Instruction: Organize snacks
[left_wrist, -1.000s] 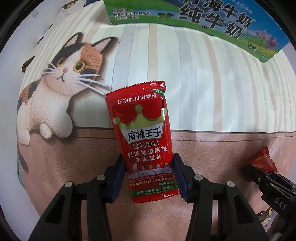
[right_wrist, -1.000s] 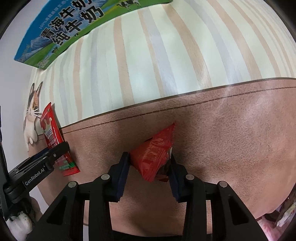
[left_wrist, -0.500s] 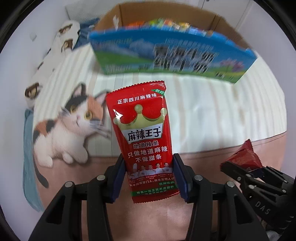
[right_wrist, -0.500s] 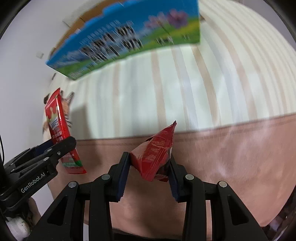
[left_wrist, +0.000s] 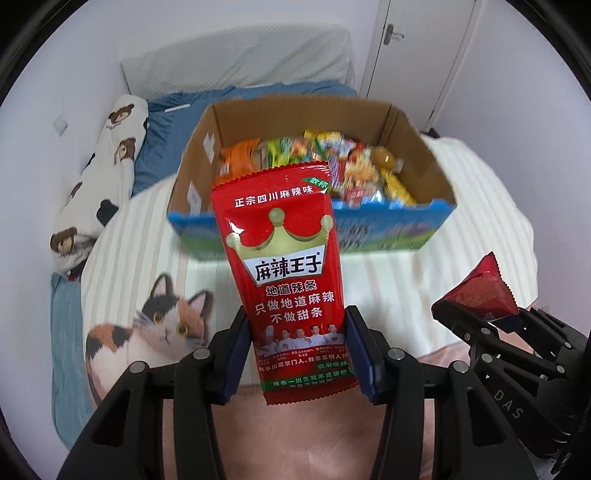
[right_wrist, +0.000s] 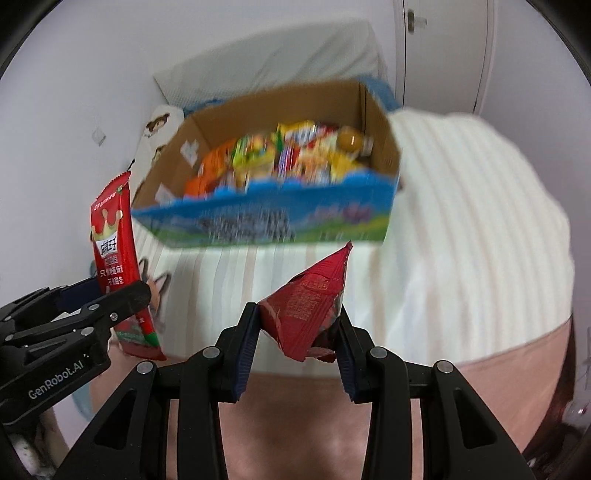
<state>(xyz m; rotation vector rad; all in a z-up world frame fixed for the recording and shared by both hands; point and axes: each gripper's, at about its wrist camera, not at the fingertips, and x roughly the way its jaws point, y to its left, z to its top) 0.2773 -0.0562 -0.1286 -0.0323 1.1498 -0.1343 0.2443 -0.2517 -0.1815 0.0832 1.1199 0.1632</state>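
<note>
left claw (left_wrist: 297, 352): pinching the spicy strip packet (left_wrist: 286, 273) by its lower part, pads on both side edges; packet upright, front print toward camera, top edge overlapping the box in view
right claw (right_wrist: 297, 341): pinching a second red snack packet (right_wrist: 308, 301), crumpled, back print showing, one corner sticking up
both packets: held in the air above the bed, touching nothing else
claws relative: side by side, apart; right claw (left_wrist: 476, 317) with its packet (left_wrist: 484, 291) shows at the right edge of the left wrist view; left claw (right_wrist: 107, 299) with the strip packet (right_wrist: 118, 254) shows at the left of the right wrist view
cardboard box (left_wrist: 417, 147): open top, blue-green printed front panel, sits on the blanket ahead of both claws; right wrist view of it (right_wrist: 376, 122) blurred
box contents: mixed snack packs (left_wrist: 332, 162), orange, yellow, green wrappers, piled loosely; single items too small to tell
blanket (left_wrist: 461, 221): cream stripes, pink band along the near edge, calico cat print (left_wrist: 155, 328) at left
bed: blue sheet (left_wrist: 166, 122) behind the box, bear-print pillow (left_wrist: 107, 155) along the left wall, white headboard cushion (left_wrist: 240, 59)
background: white door (left_wrist: 417, 48) with handle, upper right
</note>
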